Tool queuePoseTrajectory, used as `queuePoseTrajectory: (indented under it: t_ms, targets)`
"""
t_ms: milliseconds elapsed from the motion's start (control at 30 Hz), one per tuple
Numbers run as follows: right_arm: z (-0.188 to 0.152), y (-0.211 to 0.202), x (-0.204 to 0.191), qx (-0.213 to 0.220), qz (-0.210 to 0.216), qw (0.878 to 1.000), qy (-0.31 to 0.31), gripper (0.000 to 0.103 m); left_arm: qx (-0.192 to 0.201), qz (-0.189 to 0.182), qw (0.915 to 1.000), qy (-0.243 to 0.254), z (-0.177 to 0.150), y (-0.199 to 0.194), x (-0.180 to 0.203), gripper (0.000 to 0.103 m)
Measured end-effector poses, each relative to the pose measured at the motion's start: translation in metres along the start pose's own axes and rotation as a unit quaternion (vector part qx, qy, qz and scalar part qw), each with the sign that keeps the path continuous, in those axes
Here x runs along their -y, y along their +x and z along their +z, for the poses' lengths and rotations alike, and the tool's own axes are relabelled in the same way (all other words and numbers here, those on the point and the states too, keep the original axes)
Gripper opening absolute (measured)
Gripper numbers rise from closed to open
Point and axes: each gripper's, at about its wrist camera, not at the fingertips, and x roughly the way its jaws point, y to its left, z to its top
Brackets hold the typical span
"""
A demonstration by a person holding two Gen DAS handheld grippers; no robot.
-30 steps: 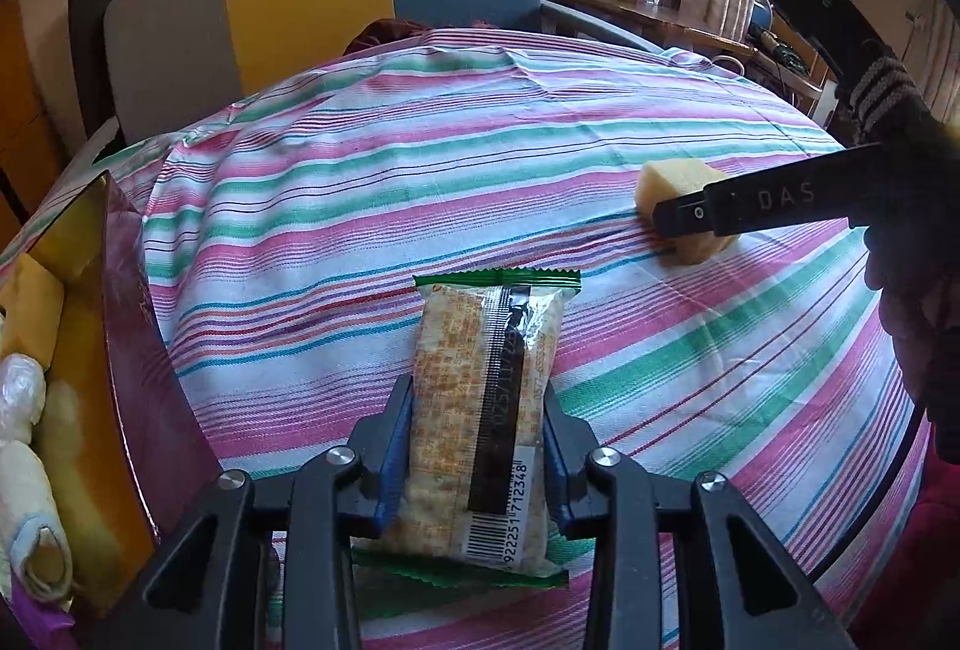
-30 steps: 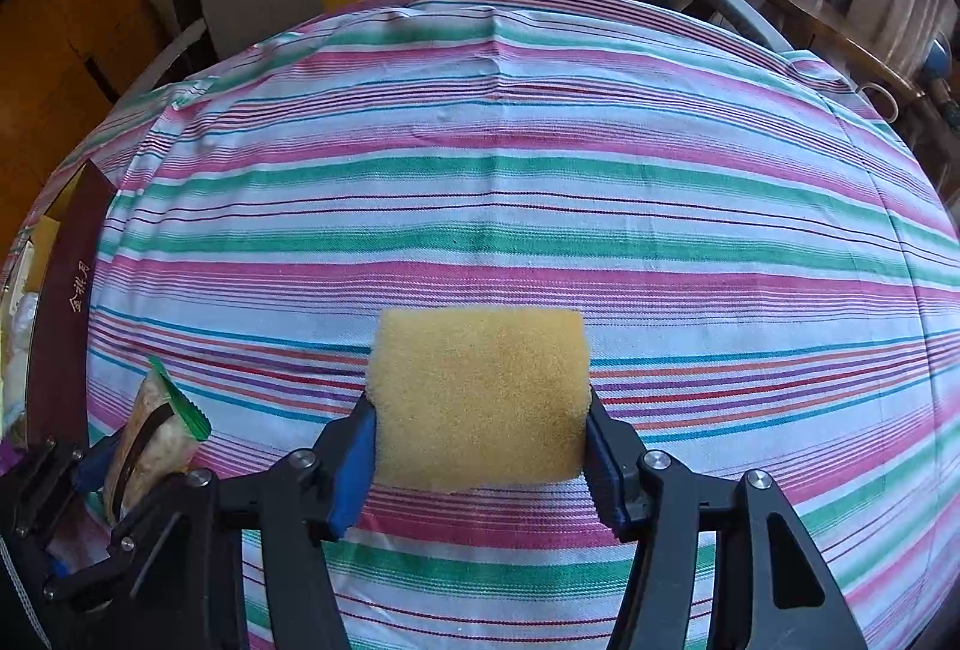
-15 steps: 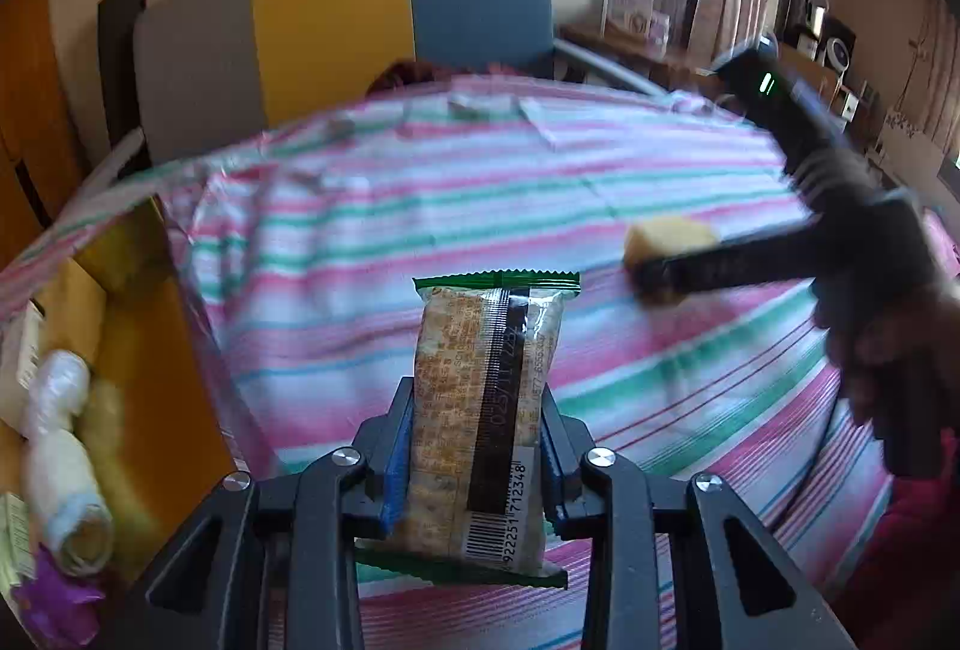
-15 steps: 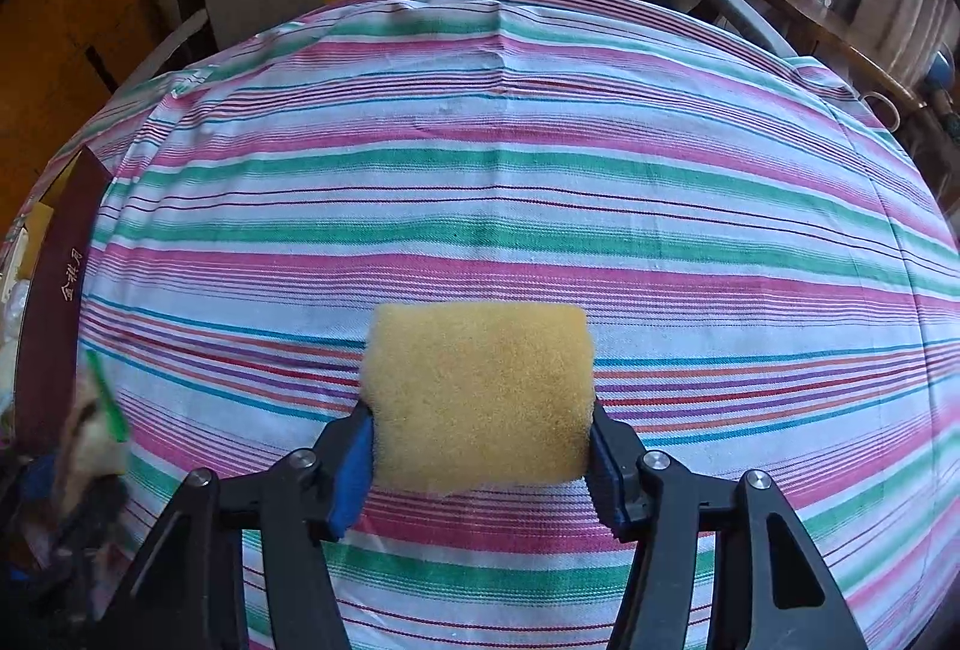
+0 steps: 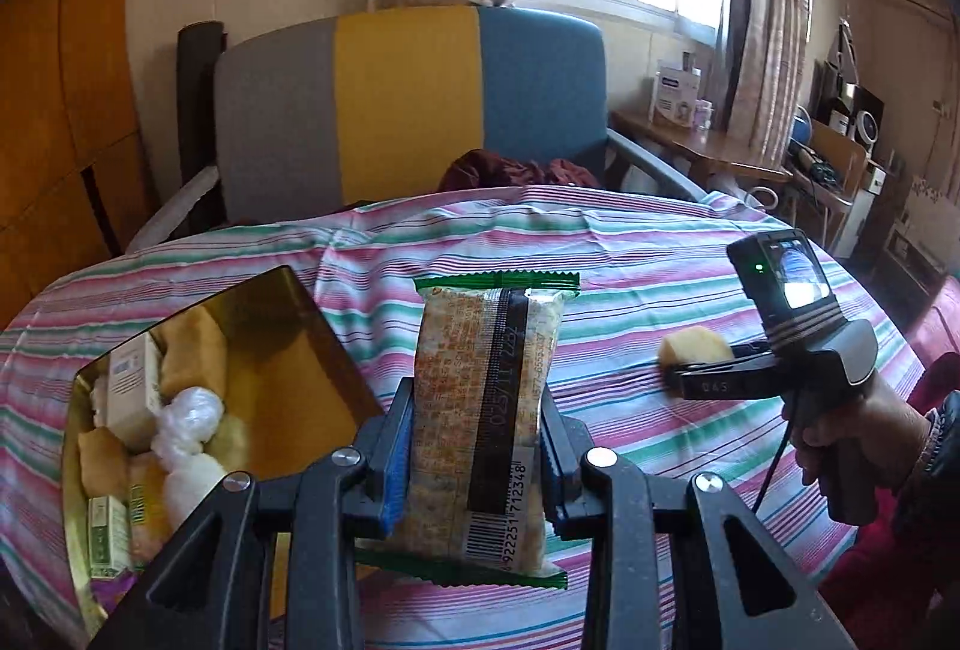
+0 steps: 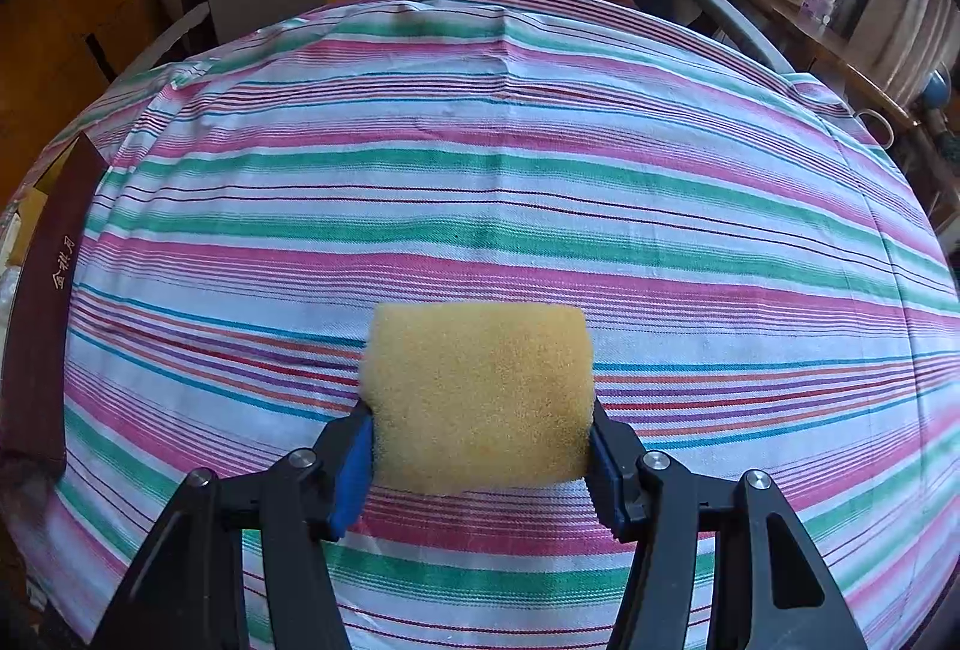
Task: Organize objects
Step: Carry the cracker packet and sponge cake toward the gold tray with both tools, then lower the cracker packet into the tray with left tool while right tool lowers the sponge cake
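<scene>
My left gripper (image 5: 477, 452) is shut on a cracker packet (image 5: 486, 410) with green ends and a barcode, held upright in the air above the striped table. My right gripper (image 6: 480, 440) is shut on a yellow sponge (image 6: 480, 398), low over the tablecloth; the sponge also shows in the left wrist view (image 5: 693, 350), right of the packet. A gold-lined box (image 5: 282, 368) sits open at the table's left, holding small cartons, white wrapped bundles and yellow pieces. The packet is to the right of the box and higher.
The round table carries a pink, green and white striped cloth (image 6: 510, 170). The box's dark red outer wall (image 6: 51, 302) stands at the left in the right wrist view. A grey, yellow and blue armchair (image 5: 408, 104) is behind the table. A wooden side desk (image 5: 720, 158) stands at the right.
My left gripper has lifted with the cracker packet and now looks down on the open box. My right gripper holds the sponge in nearly the same place over the cloth.
</scene>
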Motion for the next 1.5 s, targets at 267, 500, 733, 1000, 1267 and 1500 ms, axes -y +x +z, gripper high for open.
queuePoseTrajectory:
  t_ms: [267,500,733,1000,1267,1500]
  targets:
    - [-0.001,-0.001,-0.004,0.001,-0.008,1.0,-0.004,0.06,-0.007,0.022,0.9994,-0.025,-0.008,-0.005,-0.027,0.034]
    - [-0.001,-0.002,-0.008,0.001,-0.016,1.0,-0.008,0.06,-0.018,0.032,0.9974,-0.062,-0.019,-0.008,-0.064,0.034]
    - [0.009,-0.024,-0.03,0.014,-0.01,1.0,-0.01,0.058,-0.024,0.089,0.9891,-0.114,-0.042,-0.02,-0.137,0.034]
    - [-0.002,-0.065,-0.116,0.07,0.054,0.994,-0.059,0.058,-0.029,0.112,0.9733,-0.198,-0.053,-0.018,-0.202,0.034]
    - [-0.016,-0.091,-0.16,0.094,0.083,0.989,-0.082,0.058,-0.071,0.113,0.9561,-0.261,-0.063,0.014,-0.234,0.034]
    - [-0.013,-0.11,-0.193,0.111,0.102,0.983,-0.104,0.058,-0.118,0.099,0.9582,-0.241,-0.073,0.046,-0.221,0.041]
